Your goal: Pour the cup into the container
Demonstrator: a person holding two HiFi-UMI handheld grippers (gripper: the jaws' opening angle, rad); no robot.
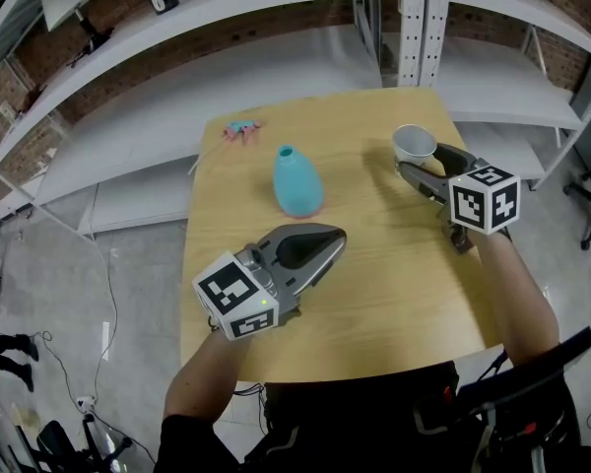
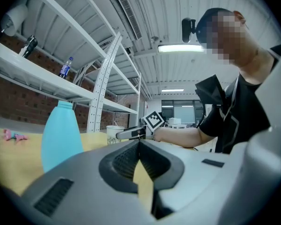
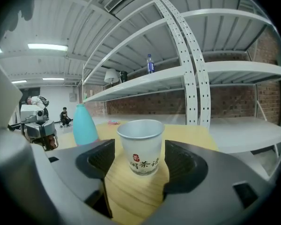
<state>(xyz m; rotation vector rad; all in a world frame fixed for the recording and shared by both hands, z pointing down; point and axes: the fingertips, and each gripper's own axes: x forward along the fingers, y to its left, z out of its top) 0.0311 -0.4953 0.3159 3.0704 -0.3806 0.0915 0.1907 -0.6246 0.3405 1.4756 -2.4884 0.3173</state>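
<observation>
Cup (image 3: 141, 146) upright near the tabletop's (image 1: 374, 294) far right corner, between the spread jaws of our right gripper (image 1: 426, 162), pads clear of it. The container (image 1: 297, 180) stands to its left, mid-tabletop. Jaws of our left gripper (image 1: 327, 238) together, empty.

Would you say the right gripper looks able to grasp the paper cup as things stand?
Probably yes: the right gripper has its jaws open on either side of the paper cup, upright on the table, with a gap at each pad and nothing between. Closing should suffice.
</observation>
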